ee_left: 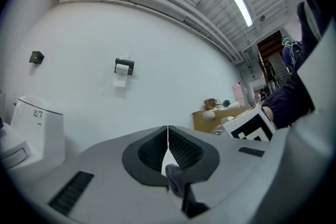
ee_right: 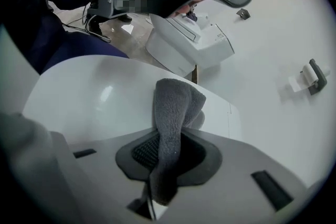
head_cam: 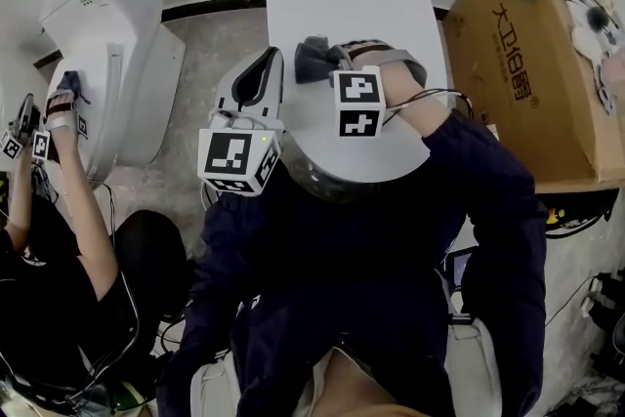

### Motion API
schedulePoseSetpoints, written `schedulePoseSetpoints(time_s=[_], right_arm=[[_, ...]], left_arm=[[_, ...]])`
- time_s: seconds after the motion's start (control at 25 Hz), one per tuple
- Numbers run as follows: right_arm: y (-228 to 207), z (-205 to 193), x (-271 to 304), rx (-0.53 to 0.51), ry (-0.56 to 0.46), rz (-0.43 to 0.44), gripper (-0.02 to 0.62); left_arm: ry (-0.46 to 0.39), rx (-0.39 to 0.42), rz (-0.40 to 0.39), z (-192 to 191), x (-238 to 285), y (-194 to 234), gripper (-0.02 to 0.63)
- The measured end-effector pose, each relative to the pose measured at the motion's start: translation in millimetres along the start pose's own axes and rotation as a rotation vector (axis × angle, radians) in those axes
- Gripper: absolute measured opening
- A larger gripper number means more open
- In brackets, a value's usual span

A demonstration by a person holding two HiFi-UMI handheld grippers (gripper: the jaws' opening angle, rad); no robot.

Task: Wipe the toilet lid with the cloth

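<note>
Findings run from the left edge across. At far left we note a second toilet (head_cam: 122, 44) with another person (head_cam: 59, 278) working at it; neither belongs to our task.

Next comes the left gripper (head_cam: 266, 73). It hangs just beside the left edge of the toilet lid (head_cam: 376, 24). Its own view looks up at a bare wall, and there the left gripper (ee_left: 168, 139) shows both pads pressed together with nothing between them. We judge it idle.

To its right, the cloth (head_cam: 311, 59), grey and fleecy, sits over the lid, left of centre. The right gripper (head_cam: 334, 62) has it pinched. In the right gripper view the cloth (ee_right: 173, 107) stands up out of the closed jaws of the right gripper (ee_right: 167, 152), and its folded tip lies against the white toilet lid (ee_right: 89, 102), apparently touching. We cannot confirm how firm the contact is.

At far right stands a cardboard box (head_cam: 527, 63), well apart from the work.

Progress: the cloth is picked up and brought to the lid, so we judge the wiping under way. We see no streaks, damp or dirt on the lid, so we cannot say which parts are done. The near part of the lid is hidden behind the grippers and a sleeve. We count the rear and the right side as yet to cover.
</note>
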State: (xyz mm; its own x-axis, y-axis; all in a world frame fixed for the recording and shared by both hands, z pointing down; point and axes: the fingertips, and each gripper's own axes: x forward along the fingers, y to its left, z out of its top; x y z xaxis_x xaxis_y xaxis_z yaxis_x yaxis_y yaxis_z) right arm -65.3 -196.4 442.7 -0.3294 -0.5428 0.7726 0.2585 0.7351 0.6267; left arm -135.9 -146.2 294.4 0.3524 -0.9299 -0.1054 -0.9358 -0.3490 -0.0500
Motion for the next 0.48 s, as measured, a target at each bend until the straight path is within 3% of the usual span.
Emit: schedulePoseSetpoints(time_s=[0.48], right_arm=[[62.1, 15.1, -43.3, -0.012, -0.011, 0.044, 0.078]], left_arm=[[0.001, -0.009, 0.016, -6.5, -10.3, 2.0, 0.017]])
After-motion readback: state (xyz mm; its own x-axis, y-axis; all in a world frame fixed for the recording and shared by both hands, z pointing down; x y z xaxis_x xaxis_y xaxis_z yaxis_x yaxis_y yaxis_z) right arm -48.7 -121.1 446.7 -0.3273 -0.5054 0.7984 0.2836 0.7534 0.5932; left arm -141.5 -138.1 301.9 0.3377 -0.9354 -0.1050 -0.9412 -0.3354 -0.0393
